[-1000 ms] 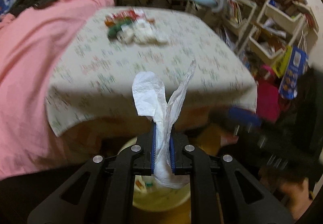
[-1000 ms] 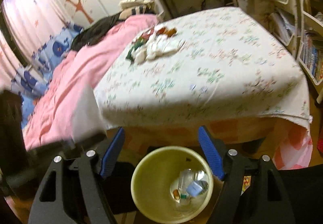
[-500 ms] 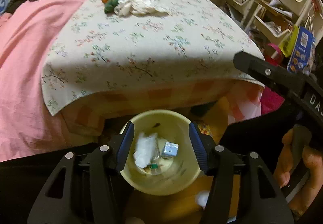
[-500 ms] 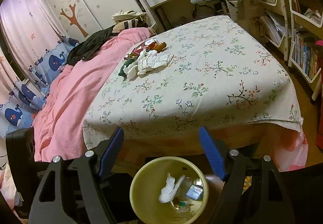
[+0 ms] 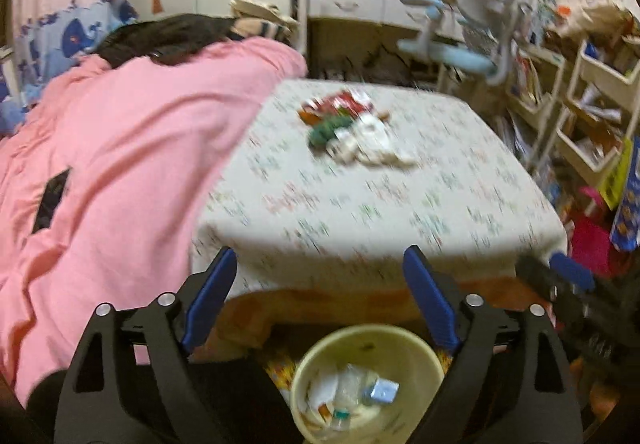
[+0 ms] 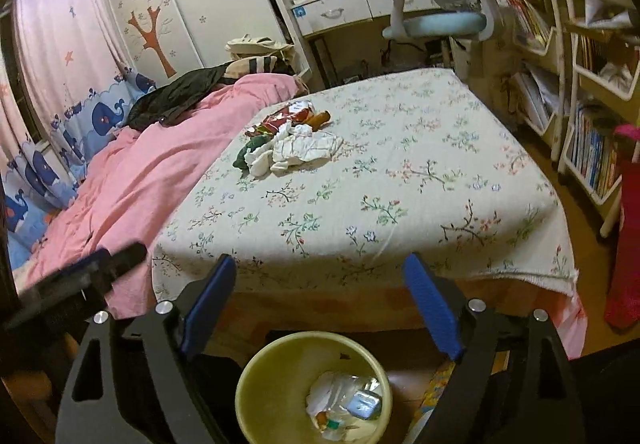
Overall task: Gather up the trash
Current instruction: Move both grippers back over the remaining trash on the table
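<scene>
A pile of trash (image 6: pixel 290 139), white crumpled paper with red and green wrappers, lies on the floral bedspread (image 6: pixel 400 179); it also shows blurred in the left wrist view (image 5: pixel 352 131). A yellow bin (image 6: pixel 256 384) with tissue and wrappers inside stands on the floor at the bed's foot, also in the left wrist view (image 5: pixel 304 376). My left gripper (image 5: pixel 320 304) is open and empty above the bin. My right gripper (image 6: pixel 320 304) is open and empty above the bin. The left gripper shows at the left edge of the right wrist view (image 6: pixel 88 276).
A pink duvet (image 6: pixel 120 179) covers the bed's left half. A desk chair (image 6: pixel 436 19) and a desk stand behind the bed. Shelves with books (image 6: pixel 592 91) line the right side. A red object (image 6: pixel 626 228) stands on the wooden floor at right.
My left gripper opened and dropped the white tissue into the bin, then tilted up towards the bed. My right gripper stayed open over the bin.
</scene>
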### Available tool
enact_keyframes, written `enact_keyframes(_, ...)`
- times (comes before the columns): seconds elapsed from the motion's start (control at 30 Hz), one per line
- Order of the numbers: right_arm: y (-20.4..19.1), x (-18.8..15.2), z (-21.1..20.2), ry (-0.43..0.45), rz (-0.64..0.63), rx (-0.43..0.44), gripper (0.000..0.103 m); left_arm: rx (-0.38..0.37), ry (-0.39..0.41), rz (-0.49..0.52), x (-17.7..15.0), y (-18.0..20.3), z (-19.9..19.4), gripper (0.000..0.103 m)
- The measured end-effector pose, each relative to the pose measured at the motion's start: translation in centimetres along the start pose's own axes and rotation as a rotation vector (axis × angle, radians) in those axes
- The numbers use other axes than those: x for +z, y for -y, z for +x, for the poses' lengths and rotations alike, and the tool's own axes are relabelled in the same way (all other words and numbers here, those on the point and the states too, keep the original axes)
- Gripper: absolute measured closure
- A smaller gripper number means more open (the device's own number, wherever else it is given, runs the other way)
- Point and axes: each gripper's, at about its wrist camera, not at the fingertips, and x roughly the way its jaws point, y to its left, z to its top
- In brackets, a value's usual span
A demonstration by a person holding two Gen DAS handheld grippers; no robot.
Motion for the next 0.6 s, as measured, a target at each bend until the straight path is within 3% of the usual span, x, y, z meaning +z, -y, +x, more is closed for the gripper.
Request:
enact_keyframes(0.23, -1.6, 1.7, 0.1, 0.049, -0.103, -0.01, 0.014, 0.022, 0.037, -0.017, 2.8, -1.1, 0.4, 0.017)
enact_keyframes(0.6, -2.7, 9.0, 1.1, 0.145, -0.263, -0.013, 0.014, 0.042, 0.085, -0.046, 7.6, -2.2, 3.5, 0.017)
